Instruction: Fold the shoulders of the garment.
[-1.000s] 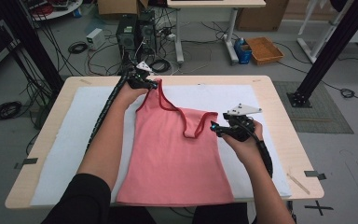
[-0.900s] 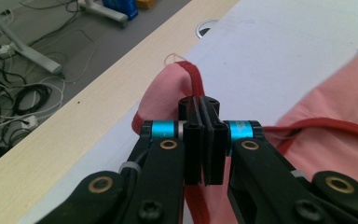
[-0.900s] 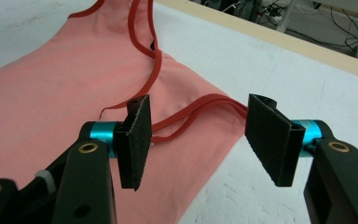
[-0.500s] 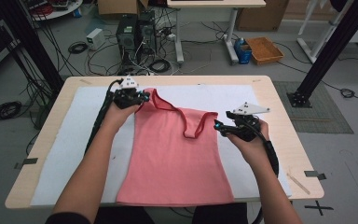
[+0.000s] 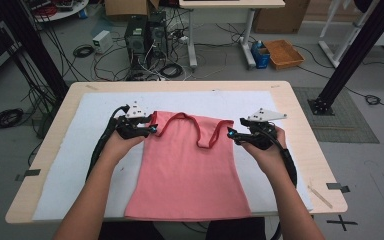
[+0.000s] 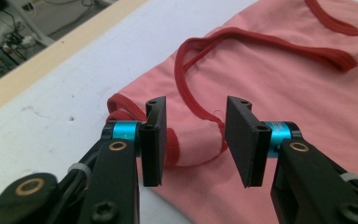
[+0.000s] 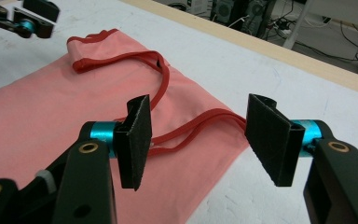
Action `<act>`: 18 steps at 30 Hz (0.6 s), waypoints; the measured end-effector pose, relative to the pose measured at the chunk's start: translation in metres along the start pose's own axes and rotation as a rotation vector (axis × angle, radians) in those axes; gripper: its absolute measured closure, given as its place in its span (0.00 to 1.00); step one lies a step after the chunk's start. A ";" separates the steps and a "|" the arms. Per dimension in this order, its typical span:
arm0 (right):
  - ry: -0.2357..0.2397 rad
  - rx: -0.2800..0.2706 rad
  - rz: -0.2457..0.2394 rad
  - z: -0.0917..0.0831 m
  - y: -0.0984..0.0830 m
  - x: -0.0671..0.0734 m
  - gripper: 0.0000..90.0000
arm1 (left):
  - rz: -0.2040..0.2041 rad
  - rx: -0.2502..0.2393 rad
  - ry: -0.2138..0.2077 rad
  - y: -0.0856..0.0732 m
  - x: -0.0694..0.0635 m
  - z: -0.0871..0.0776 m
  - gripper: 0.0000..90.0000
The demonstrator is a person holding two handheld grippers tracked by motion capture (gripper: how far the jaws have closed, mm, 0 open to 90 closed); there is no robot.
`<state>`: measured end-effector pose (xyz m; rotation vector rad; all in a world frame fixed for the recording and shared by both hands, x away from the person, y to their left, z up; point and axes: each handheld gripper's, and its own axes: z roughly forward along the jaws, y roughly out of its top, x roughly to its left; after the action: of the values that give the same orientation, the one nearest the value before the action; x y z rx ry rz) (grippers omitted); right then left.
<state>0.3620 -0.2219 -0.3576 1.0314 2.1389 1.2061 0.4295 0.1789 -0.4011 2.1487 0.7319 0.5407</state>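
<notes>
A pink tank top [image 5: 190,170] with red trim lies flat on the white cloth [image 5: 60,165], hem toward me. My left gripper [image 5: 152,130] rests at the top's left shoulder corner. Its jaws have just been opening and stand open in the left gripper view [image 6: 193,140], with a bump of pink fabric and red strap [image 6: 186,65] lying between the pads, unpressed. My right gripper [image 5: 230,134] sits at the right shoulder corner. In the right gripper view [image 7: 205,140] its jaws are wide open over the red strap [image 7: 200,123] and touch nothing.
The cloth covers a wooden table [image 5: 47,150] with tape marks near its front corners. Beyond the far edge are computer towers [image 5: 142,32], cables on the floor and an orange basket [image 5: 282,52]. A black frame post [image 5: 352,55] stands at the right.
My left gripper came back toward me and leftward, drawing the left shoulder of the top with it, then opened its jaws. The right gripper stayed put.
</notes>
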 end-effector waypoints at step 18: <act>0.005 0.020 0.018 0.006 -0.007 -0.002 0.46 | 0.031 0.101 -0.086 -0.010 -0.001 0.028 0.98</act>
<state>0.3650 -0.2224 -0.3664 1.0590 2.1539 1.1998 0.4419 0.1686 -0.4256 2.2650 0.6929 0.4330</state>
